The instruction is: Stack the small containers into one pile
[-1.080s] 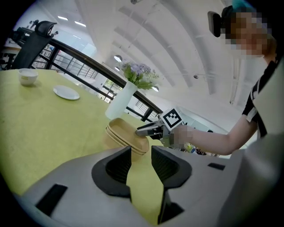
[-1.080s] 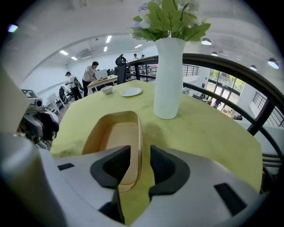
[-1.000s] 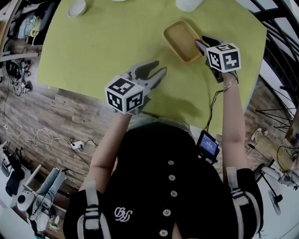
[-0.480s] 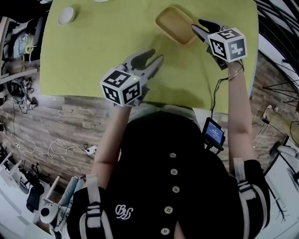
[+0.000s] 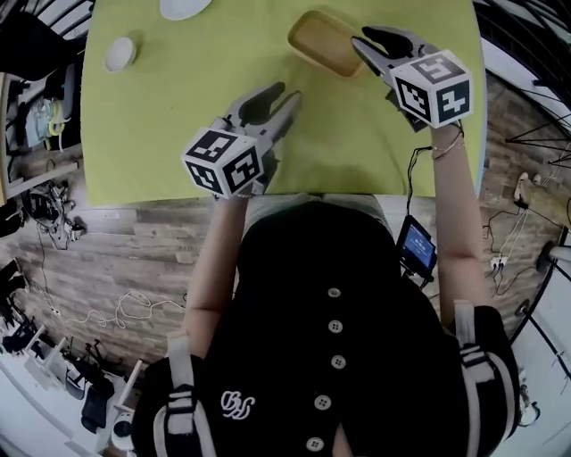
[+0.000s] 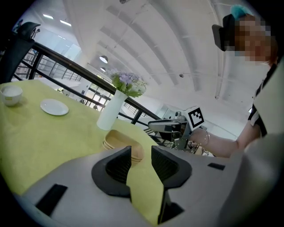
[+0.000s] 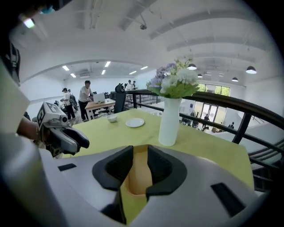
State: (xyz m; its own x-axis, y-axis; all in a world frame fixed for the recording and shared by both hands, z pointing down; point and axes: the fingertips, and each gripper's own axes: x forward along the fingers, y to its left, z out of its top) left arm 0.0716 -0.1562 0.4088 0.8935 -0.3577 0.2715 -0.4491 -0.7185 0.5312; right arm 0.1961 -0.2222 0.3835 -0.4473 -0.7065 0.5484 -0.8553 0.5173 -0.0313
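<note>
A stack of shallow tan rectangular containers (image 5: 321,40) lies on the yellow-green table (image 5: 178,116) at the far right. In the left gripper view the stack (image 6: 125,144) shows two or three nested rims. My right gripper (image 5: 366,41) hovers just right of the stack, above the table. Its jaws have just been closing and hold nothing; the container (image 7: 137,177) shows through the gap, down on the table. My left gripper (image 5: 284,92) hangs open and empty over the cloth nearer the front edge, pointing toward the stack.
A tall white vase with flowers (image 7: 170,119) stands behind the stack. A white plate (image 5: 185,7) and a small white bowl (image 5: 119,54) sit at the far left of the table. A black railing (image 7: 230,106) runs past the table's far side.
My right gripper has risen away from the tan stack's edge, and its jaws look narrower. The left gripper has lifted a little. The stack has stayed put.
</note>
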